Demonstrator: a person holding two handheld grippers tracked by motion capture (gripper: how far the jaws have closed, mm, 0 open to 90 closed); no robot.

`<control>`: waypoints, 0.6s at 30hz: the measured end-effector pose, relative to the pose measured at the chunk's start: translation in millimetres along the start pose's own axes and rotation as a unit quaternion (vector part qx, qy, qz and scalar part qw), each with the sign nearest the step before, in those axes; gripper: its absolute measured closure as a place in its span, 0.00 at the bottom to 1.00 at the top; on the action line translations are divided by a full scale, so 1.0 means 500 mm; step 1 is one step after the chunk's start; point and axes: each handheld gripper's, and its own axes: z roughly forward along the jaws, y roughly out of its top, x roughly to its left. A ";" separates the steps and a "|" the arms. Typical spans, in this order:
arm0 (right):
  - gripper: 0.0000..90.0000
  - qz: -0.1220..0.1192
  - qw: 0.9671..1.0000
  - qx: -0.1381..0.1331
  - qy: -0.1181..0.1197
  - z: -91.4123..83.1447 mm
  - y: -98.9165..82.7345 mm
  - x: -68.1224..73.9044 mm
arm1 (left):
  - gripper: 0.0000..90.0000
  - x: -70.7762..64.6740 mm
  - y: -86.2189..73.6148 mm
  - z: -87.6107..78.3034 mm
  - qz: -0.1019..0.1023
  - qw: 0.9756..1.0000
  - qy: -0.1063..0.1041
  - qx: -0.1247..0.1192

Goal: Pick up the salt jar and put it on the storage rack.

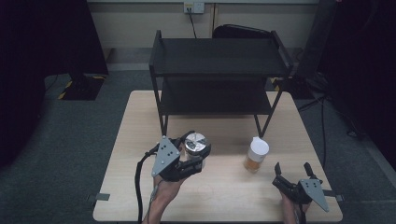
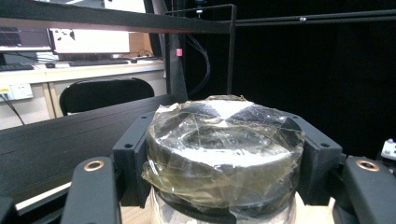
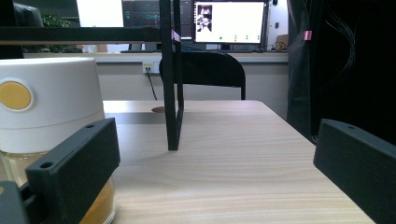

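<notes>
— Gripped by its foil-wrapped lid, the jar (image 2: 224, 154) is pinched in the left tool (image 1: 187, 156), lifted before the black shelf (image 1: 217, 70); none is shelved yet.
— Right tool (image 1: 294, 170) is held spread; the white-capped jar (image 1: 256, 155) is left on the desk (image 1: 140, 140).

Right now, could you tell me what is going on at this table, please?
A person is working with a claw in each hand at a light wooden table. The left claw is shut on a clear jar with a plastic-wrapped dark lid, in front of the black two-tier metal shelf. The right claw is open and holds nothing, just beside a white-capped jar of orange contents standing on the table.
</notes>
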 end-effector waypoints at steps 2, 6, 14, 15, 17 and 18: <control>0.00 0.000 1.000 0.000 0.000 0.000 0.000 0.000 | 0.39 0.004 0.007 0.004 0.000 1.000 -0.001 0.001; 0.00 0.000 1.000 0.000 0.000 0.000 0.000 0.000 | 0.39 0.016 0.021 0.013 -0.006 1.000 -0.007 0.000; 0.00 0.000 1.000 0.000 0.000 0.000 0.000 0.000 | 0.39 0.056 0.083 0.031 0.008 1.000 -0.018 0.001; 0.00 0.000 1.000 0.000 0.000 0.000 0.000 0.000 | 0.39 0.062 0.092 0.033 0.011 1.000 -0.020 0.001; 0.00 0.000 1.000 0.000 0.000 0.000 0.000 0.000 | 0.39 0.074 0.110 0.038 0.012 1.000 -0.025 -0.002; 0.00 0.000 1.000 0.000 0.000 0.000 0.000 0.000 | 0.39 0.079 0.118 0.040 0.013 1.000 -0.027 -0.004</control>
